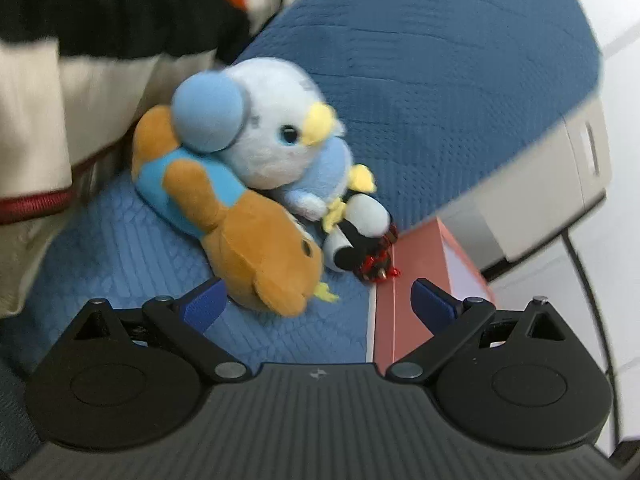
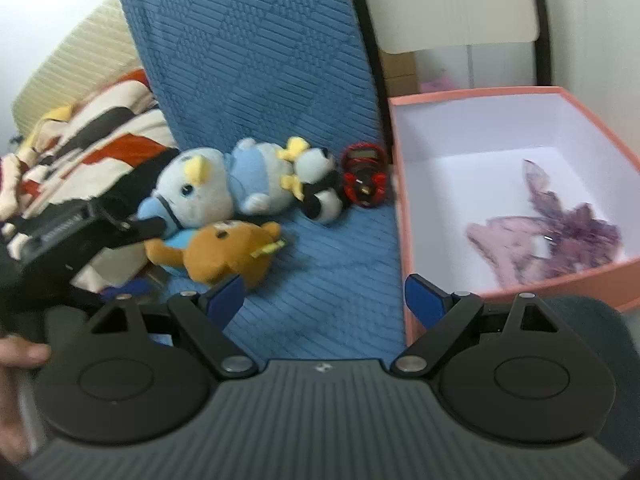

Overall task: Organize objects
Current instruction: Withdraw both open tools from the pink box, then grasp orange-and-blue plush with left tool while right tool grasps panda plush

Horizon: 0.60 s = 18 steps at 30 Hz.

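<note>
Plush toys [image 1: 256,184] beside pink box [image 1: 416,264]

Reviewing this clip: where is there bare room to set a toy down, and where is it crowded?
Free: the white floor of the pink box behind the purple item, and the blue cushion between the brown bear and the box wall. Crowded: the seat's back, where the blue bird plush, panda plush and red toy lie packed together.

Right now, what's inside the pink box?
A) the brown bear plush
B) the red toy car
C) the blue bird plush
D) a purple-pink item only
D: in the right wrist view the pink box holds only a purple-pink item; the brown bear plush, blue bird plush and red toy car lie outside it on the blue cushion.
</note>
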Available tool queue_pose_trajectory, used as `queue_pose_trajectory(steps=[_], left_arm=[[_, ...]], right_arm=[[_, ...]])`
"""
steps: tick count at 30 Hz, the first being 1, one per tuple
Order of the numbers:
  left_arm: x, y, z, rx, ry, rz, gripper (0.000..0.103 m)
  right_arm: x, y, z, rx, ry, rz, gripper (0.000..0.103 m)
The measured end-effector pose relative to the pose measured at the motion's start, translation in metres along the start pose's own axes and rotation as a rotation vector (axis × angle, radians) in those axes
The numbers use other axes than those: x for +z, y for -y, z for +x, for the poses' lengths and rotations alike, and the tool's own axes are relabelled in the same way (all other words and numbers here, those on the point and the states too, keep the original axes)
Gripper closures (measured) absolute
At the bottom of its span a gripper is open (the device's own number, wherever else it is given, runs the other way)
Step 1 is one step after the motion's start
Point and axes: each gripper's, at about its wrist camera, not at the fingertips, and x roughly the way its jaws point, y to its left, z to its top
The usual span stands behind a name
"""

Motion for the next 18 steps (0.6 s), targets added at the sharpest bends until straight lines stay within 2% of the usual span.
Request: queue_pose_trajectory(steps=[3,9,11,13,18], left_arm=[[0.012,-0.021,0.016,0.032,0.023,-0.075,0.003],[0.021,-0.046,0.051,0.01,-0.044,-0.201,0.003],[0.021,-0.049,0.062,0.014,-0.06,-0.222,0.003],[0.021,-0.05,0.068,0.025,-0.053,-0.235,0.003],[0.023,-0.054,0.078,0.042,-0.045,-0.235,0.003]], right_arm=[[0.004,-0.006,0.014,0.032,0.015,-0.027,0.014],[0.019,-0.022,0.058,0.027,0.033,-0.08,0.016],[0.026,-0.028,0.075,0.037,0.025,-0.102,0.024],[0.033,-0.033,0.097,0.054,-0.029,-0.117,0.029],[0.048,-0.039,0.14,0.04,-0.068,-0.135,0.032]])
